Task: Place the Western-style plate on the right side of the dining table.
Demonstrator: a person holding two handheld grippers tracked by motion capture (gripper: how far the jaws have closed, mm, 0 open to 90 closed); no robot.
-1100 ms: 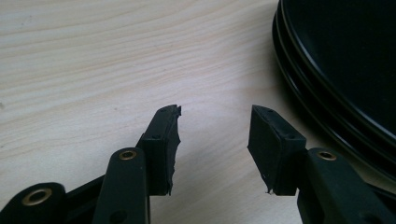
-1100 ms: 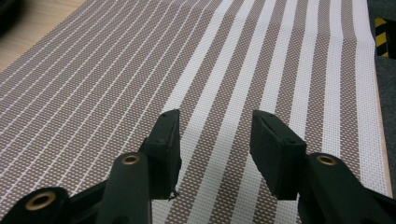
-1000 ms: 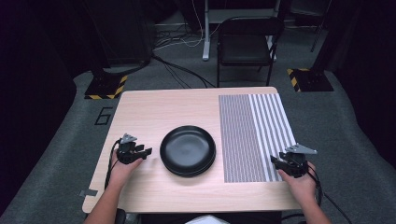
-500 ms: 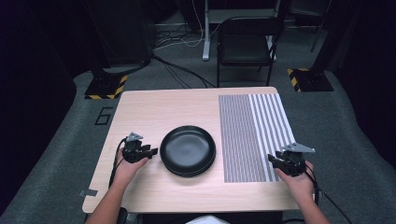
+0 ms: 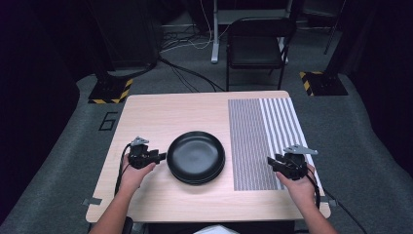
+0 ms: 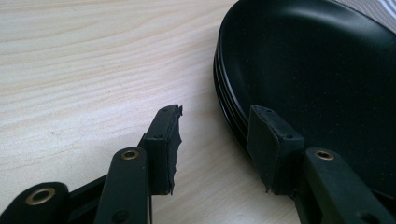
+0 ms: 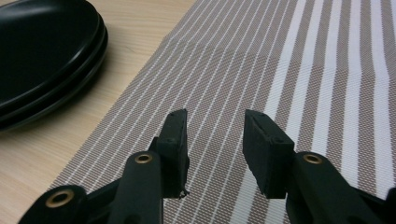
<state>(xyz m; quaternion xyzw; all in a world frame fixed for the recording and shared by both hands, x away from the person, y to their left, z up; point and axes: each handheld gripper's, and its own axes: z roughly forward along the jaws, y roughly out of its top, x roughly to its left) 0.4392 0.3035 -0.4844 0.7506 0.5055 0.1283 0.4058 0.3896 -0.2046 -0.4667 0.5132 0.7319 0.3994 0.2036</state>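
1. As seen from the high view, stacked black plates (image 5: 196, 157) sit mid-tabletop (image 5: 160, 117); the left gripper (image 5: 160, 156) nears their rim, and the right gripper (image 5: 272, 163) hovers over a striped mat (image 5: 263, 131).
2. Left gripper view: fingers (image 6: 163, 140) spread, one either side of the plates' rim, not pressing.
3. Right gripper view: fingers (image 7: 173, 140), having just been closing, are apart and empty above the mat.

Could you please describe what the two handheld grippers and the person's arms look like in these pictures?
Both are black. The left gripper and right gripper each carry a grey three-cornered plate on top and trail a black cable. Seen close, the left gripper's jaws are flat black bars with brass-coloured rivets, ending in blocky black pads with ragged edges. The forearms show no sleeves.
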